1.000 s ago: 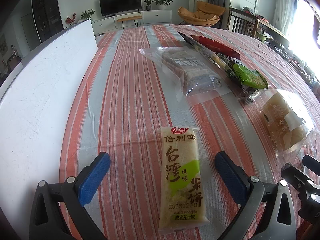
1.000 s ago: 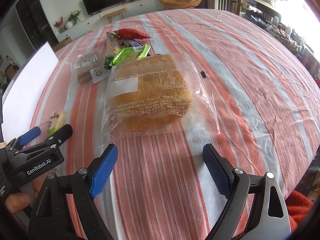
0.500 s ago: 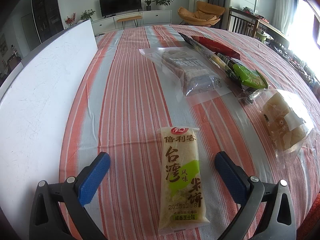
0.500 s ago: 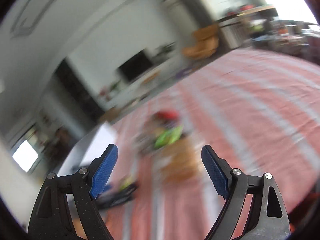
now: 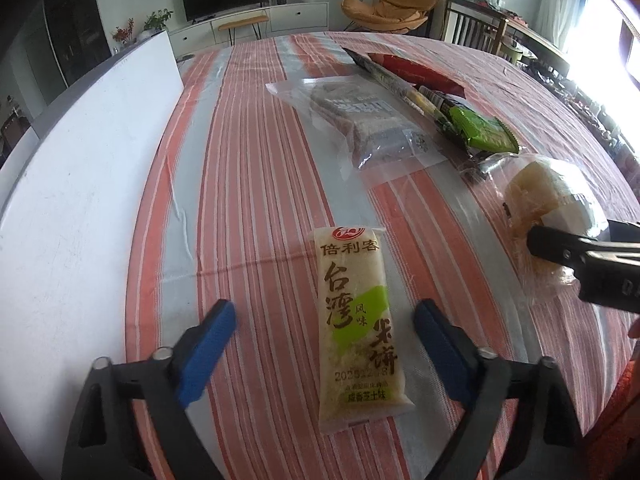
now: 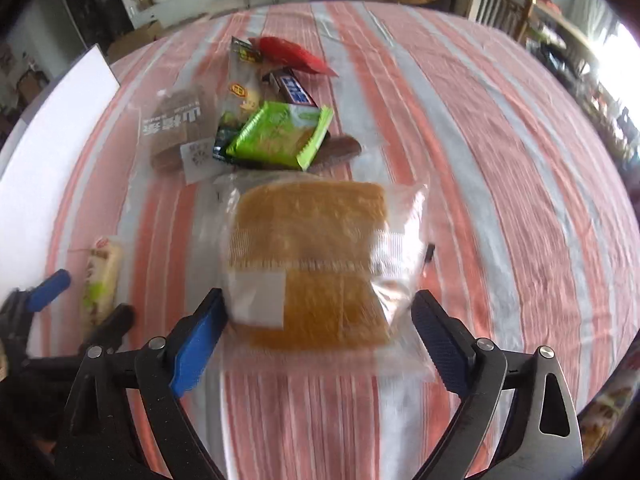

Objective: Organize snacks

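A pale rice cracker packet [image 5: 356, 328] with a green patch lies lengthwise on the striped tablecloth, between the blue pads of my left gripper [image 5: 326, 340]. Those jaws are closing, with gaps still showing on both sides of the packet. A clear bag of yellow bread [image 6: 312, 248] lies between the wide-apart fingers of my right gripper [image 6: 320, 320], which is open around its near end. In the left wrist view the bread bag [image 5: 548, 196] sits at the right, with black fingers [image 5: 560, 250] of the right gripper over it.
Farther back lie a clear bag of brown cake [image 6: 176, 128], a green wafer packet [image 6: 280, 136], a chocolate bar [image 6: 296, 88] and a red packet [image 6: 292, 52]. A white board [image 5: 80, 184] runs along the table's left side. The table's rounded edge is close on the right.
The left jaws have narrowed around the rice cracker packet. The right gripper swung up, then came back down closer, so the bread bag now lies between its fingers.
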